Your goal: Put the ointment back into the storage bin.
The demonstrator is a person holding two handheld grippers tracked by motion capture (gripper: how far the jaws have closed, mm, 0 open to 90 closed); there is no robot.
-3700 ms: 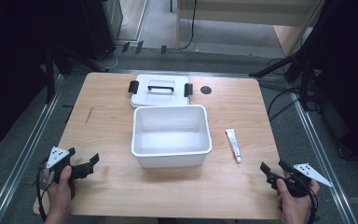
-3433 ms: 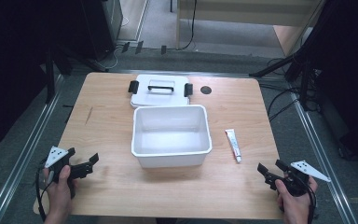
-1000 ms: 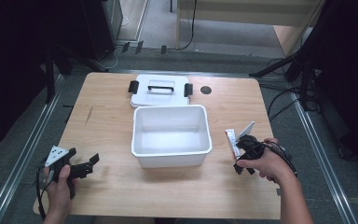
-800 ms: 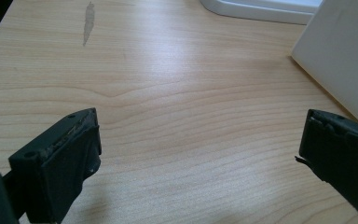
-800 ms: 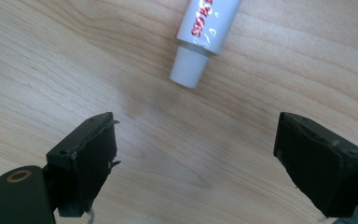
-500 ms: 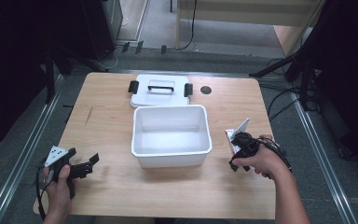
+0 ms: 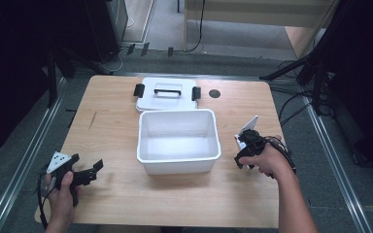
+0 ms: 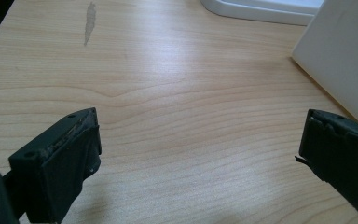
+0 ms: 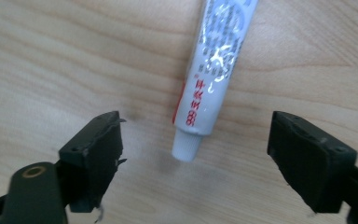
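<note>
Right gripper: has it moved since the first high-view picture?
Yes. The right gripper went from the table's near right corner forward and inward, beside the white bin, over the tube.

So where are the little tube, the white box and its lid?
tube (image 9: 212, 74), right gripper view, middle of its body.
white box (image 7: 178, 166), high view, near outer wall.
lid (image 7: 167, 90), high view, its handle.

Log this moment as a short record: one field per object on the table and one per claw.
table: light wooden tabletop
bin: open white plastic rectangular bin, centre, nothing visible inside
lid: white lid with black handle and clips, flat behind the bin
tube: small white tube with red print, lying right of the bin, cap toward the right claw
left claw: open, over bare wood
right claw: open, jaws either side of the tube's cap end
</note>
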